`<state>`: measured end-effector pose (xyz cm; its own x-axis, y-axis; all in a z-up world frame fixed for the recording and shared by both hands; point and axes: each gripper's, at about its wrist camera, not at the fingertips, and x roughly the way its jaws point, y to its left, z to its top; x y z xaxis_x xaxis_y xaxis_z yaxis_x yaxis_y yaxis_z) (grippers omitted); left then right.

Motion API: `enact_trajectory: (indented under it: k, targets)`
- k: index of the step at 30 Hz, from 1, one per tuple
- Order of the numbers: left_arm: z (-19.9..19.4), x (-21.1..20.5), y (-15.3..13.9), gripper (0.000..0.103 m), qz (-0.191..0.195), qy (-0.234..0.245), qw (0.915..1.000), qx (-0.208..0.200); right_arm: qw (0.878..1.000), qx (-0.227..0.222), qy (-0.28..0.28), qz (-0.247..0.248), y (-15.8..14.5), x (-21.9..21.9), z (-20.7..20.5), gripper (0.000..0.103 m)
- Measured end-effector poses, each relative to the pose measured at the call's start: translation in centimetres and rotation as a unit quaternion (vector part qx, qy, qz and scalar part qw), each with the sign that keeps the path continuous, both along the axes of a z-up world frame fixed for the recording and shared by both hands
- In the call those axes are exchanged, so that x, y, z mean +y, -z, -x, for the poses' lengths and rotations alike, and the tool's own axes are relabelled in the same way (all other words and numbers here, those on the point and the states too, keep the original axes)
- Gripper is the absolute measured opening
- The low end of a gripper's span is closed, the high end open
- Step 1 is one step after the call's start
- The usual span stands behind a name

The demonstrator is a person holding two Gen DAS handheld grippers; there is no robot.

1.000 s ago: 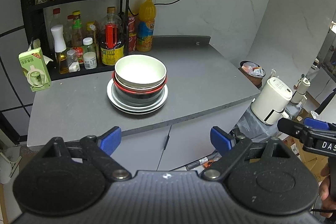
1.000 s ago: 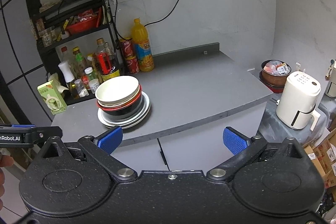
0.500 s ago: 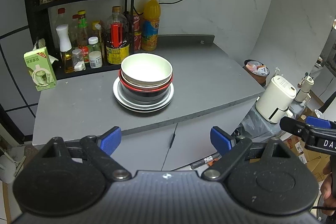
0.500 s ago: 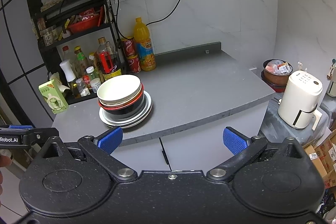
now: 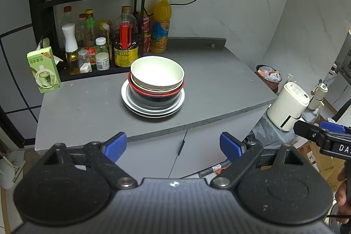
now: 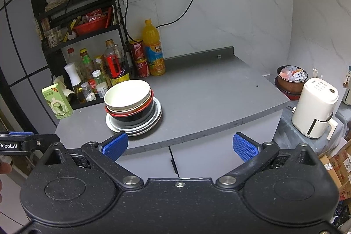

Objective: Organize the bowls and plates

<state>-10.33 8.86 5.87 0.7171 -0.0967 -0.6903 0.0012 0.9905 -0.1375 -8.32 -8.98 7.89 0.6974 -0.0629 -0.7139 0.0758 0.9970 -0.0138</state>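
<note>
Bowls [image 5: 157, 78] sit stacked on plates [image 5: 153, 110] in the middle of the gray counter [image 5: 219, 84], while the left gripper [image 5: 173, 146] and right gripper [image 6: 179, 144] hang in front, both wide open and empty.

Each tool, the left tool [image 5: 173, 147] and the right tool [image 6: 181, 146], is a speckled black body with round discs, silver pivot screws, angled black links and textured blue fingertip pads [image 6: 245, 147].

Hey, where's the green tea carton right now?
The green carton stands upright at the counter's far left, beside the bottle rack and left of the bowl-and-plate stack in both wrist views.
</note>
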Motion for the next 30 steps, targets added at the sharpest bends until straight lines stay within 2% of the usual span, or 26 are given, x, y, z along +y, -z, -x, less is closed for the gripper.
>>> enact_trajectory:
  k: [30]
  targets:
    - [-0.20,-0.16,-0.85,0.091,-0.007,-0.001,1.0000,0.005,1.000,-0.004,-0.001,-0.016,0.14,-0.68,-0.29,0.103]
